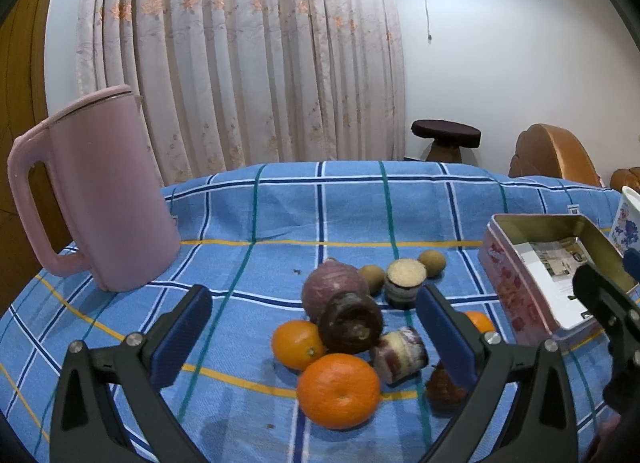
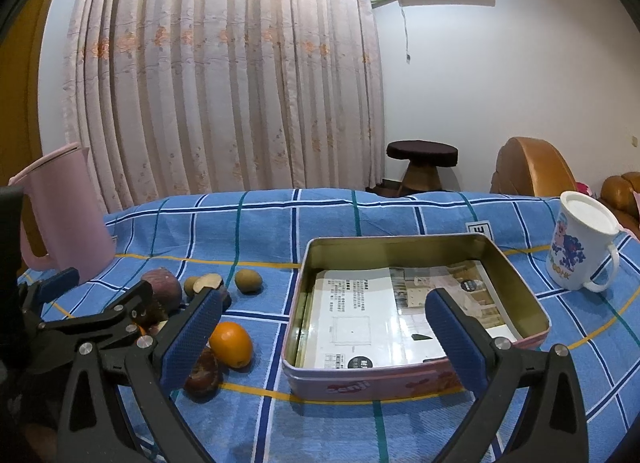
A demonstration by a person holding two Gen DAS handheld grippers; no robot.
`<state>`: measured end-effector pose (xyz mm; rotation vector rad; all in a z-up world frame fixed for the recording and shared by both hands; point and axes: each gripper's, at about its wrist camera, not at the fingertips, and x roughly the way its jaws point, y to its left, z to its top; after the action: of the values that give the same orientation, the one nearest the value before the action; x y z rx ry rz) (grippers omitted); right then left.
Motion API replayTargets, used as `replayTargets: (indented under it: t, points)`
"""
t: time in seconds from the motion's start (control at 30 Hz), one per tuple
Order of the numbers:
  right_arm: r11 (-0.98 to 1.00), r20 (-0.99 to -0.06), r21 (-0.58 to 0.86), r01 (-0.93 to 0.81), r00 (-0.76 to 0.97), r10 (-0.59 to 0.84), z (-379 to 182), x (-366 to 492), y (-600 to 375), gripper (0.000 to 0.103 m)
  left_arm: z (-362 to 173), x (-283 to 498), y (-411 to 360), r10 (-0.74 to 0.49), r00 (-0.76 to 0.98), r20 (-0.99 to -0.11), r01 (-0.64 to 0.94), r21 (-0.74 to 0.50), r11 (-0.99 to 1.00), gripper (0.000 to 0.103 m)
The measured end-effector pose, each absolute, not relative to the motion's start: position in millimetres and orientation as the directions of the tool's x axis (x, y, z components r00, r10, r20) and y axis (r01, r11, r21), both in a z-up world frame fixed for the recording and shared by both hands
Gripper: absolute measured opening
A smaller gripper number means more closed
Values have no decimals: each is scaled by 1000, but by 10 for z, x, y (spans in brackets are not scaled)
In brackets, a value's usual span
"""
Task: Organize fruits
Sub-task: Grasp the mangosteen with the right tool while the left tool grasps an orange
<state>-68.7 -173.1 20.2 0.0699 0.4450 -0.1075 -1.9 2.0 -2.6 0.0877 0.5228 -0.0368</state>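
Observation:
A heap of fruit lies on the blue checked cloth: a big orange (image 1: 338, 391), a second orange (image 1: 298, 344), a third small orange (image 1: 479, 321), a purple round fruit (image 1: 332, 289), a dark brown fruit (image 1: 350, 323), cut sugarcane pieces (image 1: 404, 282) and two small brown fruits (image 1: 432, 262). My left gripper (image 1: 312, 337) is open, its fingers on either side of the heap, just above it. An open pink tin (image 2: 416, 377) lined with paper stands right of the fruit. My right gripper (image 2: 324, 337) is open and empty over the tin's near left part.
A pink jug (image 1: 100, 191) stands at the table's back left. A white printed mug (image 2: 580, 241) stands at the right. A stool (image 2: 422, 161) and brown sofa (image 2: 532, 169) are beyond the table, curtains behind.

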Motion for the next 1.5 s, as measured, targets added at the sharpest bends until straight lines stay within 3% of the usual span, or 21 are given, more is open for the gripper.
replayTargets:
  t: [0.2,0.33,0.43,0.63,0.87,1.07,1.23,1.4,1.5]
  points:
    - [997,-433,56,49,901,-20,205,-691,-1659,98,97,59,329,-5,867,-499,36,53,998,103]
    - [996,-460,73,-42,885,71,178,-658,-1550,64,150,140,656,49,863,-503,-27,51,998,103]
    - [986,-514,116,-123,841,166,100,-591,-1467,48,158,159,814,78,856,-510,-43,80,996,103]
    - [950,-576,171,-262,755,312,24,-574,-1148,48,166,146,925,8,839,-545,31,62,998,103]
    - [964,-686,139,-225,680,258,-206,-442,-1021,48,145,44,765,-44,823,-566,146,135,980,103]
    - [974,-741,111,-197,637,213,-334,-260,-943,48,125,35,674,-105,796,-596,218,121,968,102]
    - [970,-762,121,-209,607,226,-431,-180,-932,40,87,32,636,-180,753,-633,287,69,955,89]
    - [959,-722,164,-231,635,276,-339,-284,-993,40,44,-16,546,-278,694,-664,385,16,923,70]
    - [952,-676,188,-243,671,305,-167,-405,-1055,40,23,-35,511,-348,646,-680,439,-43,898,70]
